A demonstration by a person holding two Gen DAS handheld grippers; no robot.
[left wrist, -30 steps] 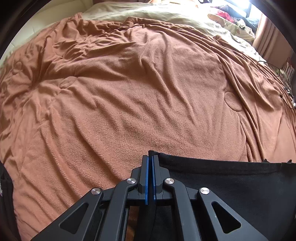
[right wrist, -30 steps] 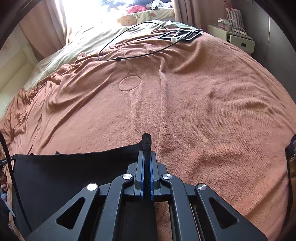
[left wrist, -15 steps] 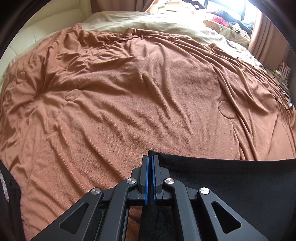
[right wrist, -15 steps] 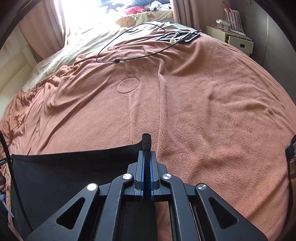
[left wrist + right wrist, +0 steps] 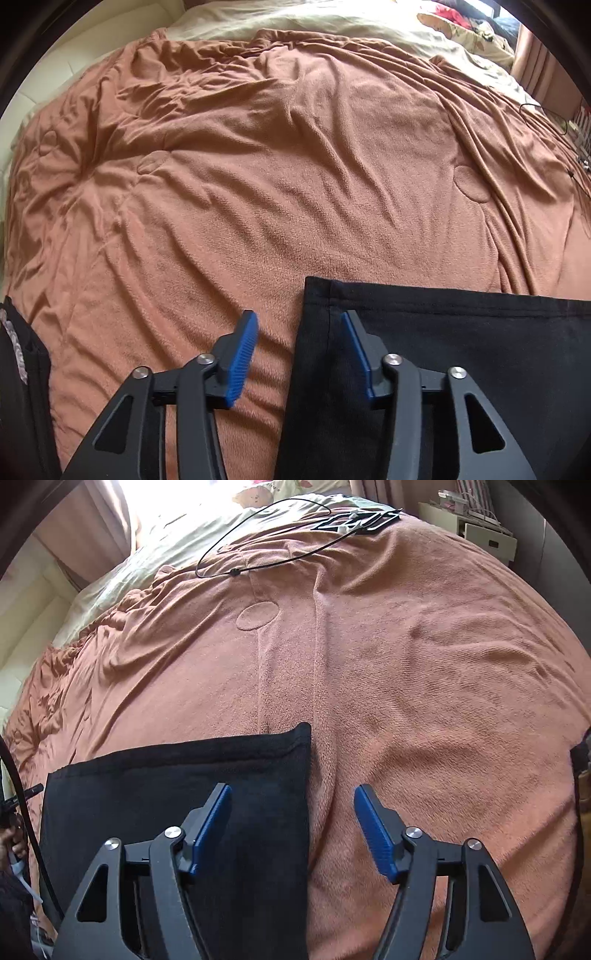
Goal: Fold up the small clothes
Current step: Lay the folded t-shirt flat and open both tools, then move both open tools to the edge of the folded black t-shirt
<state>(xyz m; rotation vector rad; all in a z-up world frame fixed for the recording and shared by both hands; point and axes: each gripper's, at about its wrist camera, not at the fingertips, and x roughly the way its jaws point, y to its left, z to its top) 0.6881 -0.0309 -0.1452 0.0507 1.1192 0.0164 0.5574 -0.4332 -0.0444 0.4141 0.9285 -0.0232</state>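
A black garment [image 5: 461, 362] is laid flat on the bed's brown blanket [image 5: 295, 184]; at six o'clock, left gripper [image 5: 295, 354] and right gripper [image 5: 291, 827] jaws are opening, corners released for folding.

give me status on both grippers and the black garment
Left gripper and right gripper opening, pads off the cloth. Black garment flat on brown blanket, one corner between each pair of jaws. Nothing in the way.

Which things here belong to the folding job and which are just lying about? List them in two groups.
Part of the job:
- black garment, spread flat on the bed
- left gripper, jaws opening astride the garment's left edge
- right gripper, jaws opening astride its right edge

Lying about:
- brown blanket underneath
- black cable
- black patterned item at the far end
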